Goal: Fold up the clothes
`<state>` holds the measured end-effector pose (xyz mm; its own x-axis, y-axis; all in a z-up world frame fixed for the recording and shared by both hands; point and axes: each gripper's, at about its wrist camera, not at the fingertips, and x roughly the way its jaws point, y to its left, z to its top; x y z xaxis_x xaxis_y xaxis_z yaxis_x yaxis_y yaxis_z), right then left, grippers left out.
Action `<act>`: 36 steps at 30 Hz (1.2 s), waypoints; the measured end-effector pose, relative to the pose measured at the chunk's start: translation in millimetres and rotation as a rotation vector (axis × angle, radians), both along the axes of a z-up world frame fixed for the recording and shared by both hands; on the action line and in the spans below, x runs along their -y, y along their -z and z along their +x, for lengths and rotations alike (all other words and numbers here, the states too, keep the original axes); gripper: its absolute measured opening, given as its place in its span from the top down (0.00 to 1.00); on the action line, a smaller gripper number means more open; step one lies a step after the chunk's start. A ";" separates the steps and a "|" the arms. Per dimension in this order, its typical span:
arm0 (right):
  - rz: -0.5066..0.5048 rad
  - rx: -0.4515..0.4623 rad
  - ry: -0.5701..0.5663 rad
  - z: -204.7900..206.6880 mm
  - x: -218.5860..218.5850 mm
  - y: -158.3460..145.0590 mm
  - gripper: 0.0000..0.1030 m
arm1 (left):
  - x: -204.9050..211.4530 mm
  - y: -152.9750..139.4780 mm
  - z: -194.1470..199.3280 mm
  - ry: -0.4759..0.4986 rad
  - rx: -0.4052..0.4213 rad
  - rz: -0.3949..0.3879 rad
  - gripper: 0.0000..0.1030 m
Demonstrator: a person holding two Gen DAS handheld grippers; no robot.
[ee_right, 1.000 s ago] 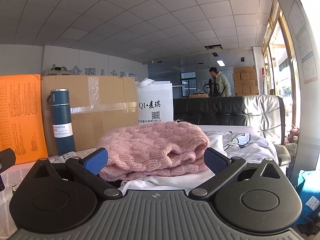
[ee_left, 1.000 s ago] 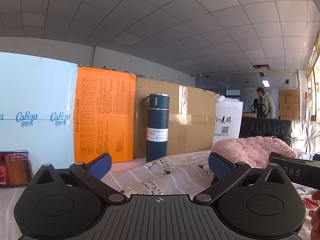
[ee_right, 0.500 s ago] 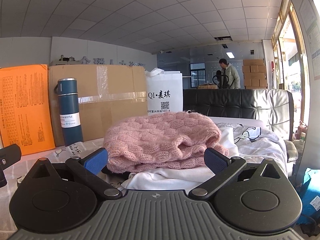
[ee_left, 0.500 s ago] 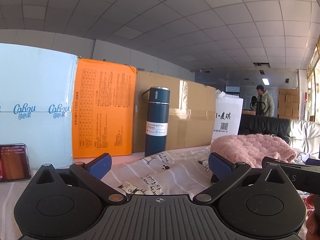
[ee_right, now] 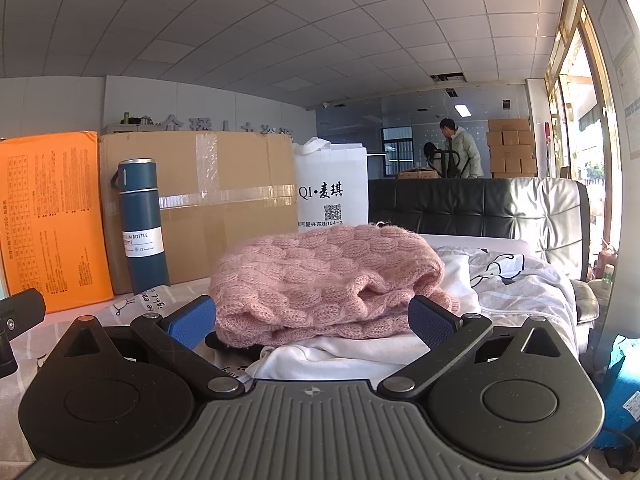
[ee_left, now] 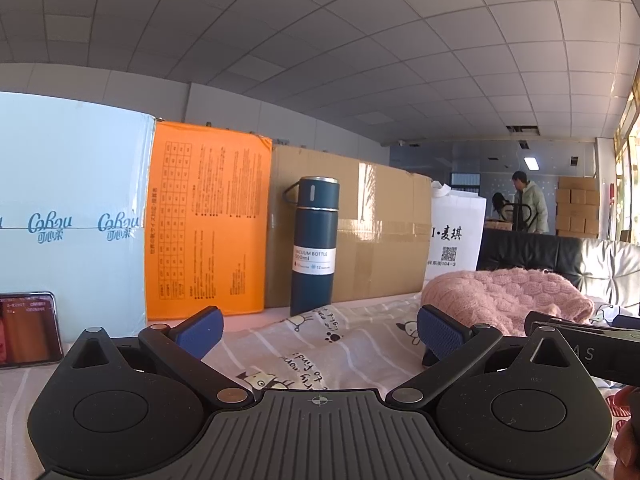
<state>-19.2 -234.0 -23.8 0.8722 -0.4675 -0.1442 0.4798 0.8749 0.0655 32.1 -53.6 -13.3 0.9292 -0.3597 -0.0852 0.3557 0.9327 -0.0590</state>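
A folded pink knit sweater (ee_right: 328, 276) lies on top of a white garment (ee_right: 352, 354) in a pile on the table, just beyond my right gripper (ee_right: 314, 320), which is open and empty. The sweater also shows in the left wrist view (ee_left: 504, 298), to the right. My left gripper (ee_left: 320, 328) is open and empty above the cartoon-printed cloth (ee_left: 340, 344) that covers the table. The right gripper's body (ee_left: 580, 344) shows at the right edge of the left wrist view.
A dark blue vacuum bottle (ee_left: 314, 246) stands at the back of the table before a cardboard box (ee_left: 380, 236), an orange box (ee_left: 206, 224) and a light blue box (ee_left: 72, 216). A white bag (ee_right: 334, 188), a phone (ee_left: 28, 328) and a black sofa (ee_right: 480, 212) are around.
Both grippers have tilted or dropped slightly, so the bottle, boxes and sweater sit a little higher in view. Both stay open and empty.
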 end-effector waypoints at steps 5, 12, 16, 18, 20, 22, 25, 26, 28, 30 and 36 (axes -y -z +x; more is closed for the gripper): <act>0.002 -0.005 -0.002 0.7 0.3 0.2 0.00 | -0.2 0.1 0.0 0.001 -0.002 0.000 0.00; 0.005 -0.009 -0.009 1.5 -0.1 0.5 0.00 | -0.6 0.4 -0.8 0.001 -0.001 0.000 0.00; 0.009 -0.010 -0.009 2.2 0.7 0.5 0.00 | -0.7 0.3 -0.8 0.001 0.000 0.000 0.00; 0.011 -0.010 -0.010 2.3 1.1 0.6 0.00 | -0.7 0.2 -0.8 0.002 0.001 0.000 0.00; 0.013 -0.015 -0.014 3.2 1.5 0.7 0.00 | -0.4 0.2 -0.2 0.002 -0.002 0.000 0.00; 0.017 -0.024 -0.023 4.7 1.8 1.2 0.00 | -0.6 0.1 -0.1 0.001 -0.003 -0.003 0.00; 0.018 -0.027 -0.030 5.5 1.7 1.5 0.00 | -0.5 0.1 -0.1 0.002 -0.003 -0.001 0.00; 0.018 -0.026 -0.031 5.4 1.7 1.5 0.00 | -0.4 0.1 -0.1 0.001 -0.003 -0.001 0.00; 0.018 -0.025 -0.031 5.2 1.7 1.4 0.00 | -0.2 0.0 -0.3 0.001 -0.002 0.000 0.00; 0.019 -0.022 -0.028 4.9 1.6 1.0 0.00 | 0.1 0.0 -0.4 0.001 -0.001 0.000 0.00; 0.019 -0.018 -0.027 4.3 2.0 0.9 0.00 | 0.1 0.7 -0.3 0.000 -0.003 0.000 0.00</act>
<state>-14.9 -236.0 -24.7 0.8815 -0.4409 -0.1691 0.4574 0.8862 0.0741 31.8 -53.7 -14.0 0.9291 -0.3595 -0.0874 0.3553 0.9328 -0.0602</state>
